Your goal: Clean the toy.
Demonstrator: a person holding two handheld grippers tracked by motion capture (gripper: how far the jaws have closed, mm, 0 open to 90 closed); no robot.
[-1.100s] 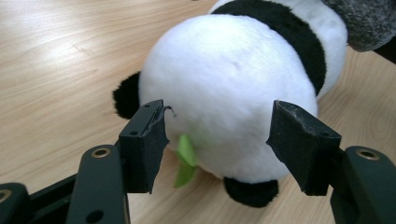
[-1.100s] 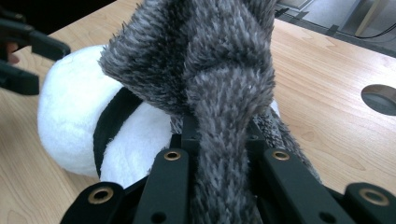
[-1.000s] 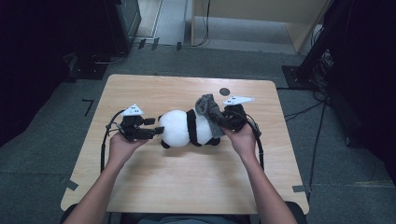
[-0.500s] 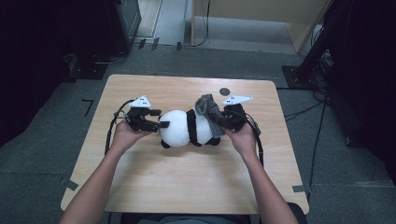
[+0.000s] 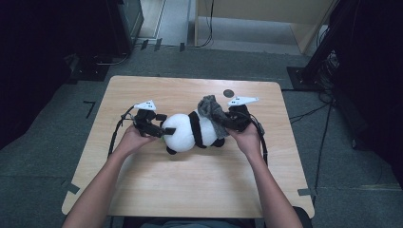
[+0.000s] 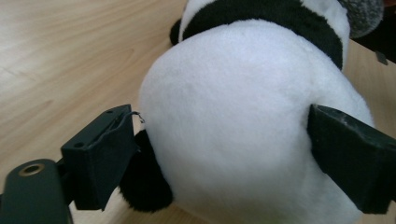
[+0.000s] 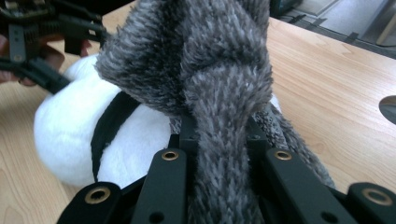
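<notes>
The panda plush lies at desk centre, no readable label. Left tool, at its 9 o'clock, has just been opening; its jaws flank the white head. Right tool, at 3 o'clock, clamps the grey knitted scarf.

Fluffy plush panda, shaggy grey knit cloth, smooth pale matt wood-grain table, matt black fingers.

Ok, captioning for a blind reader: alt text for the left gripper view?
A plush panda lies on a wooden table, its white rounded end between the left gripper's wide-open black jaws. Grey fuzzy fabric peeks in at top right.
</notes>
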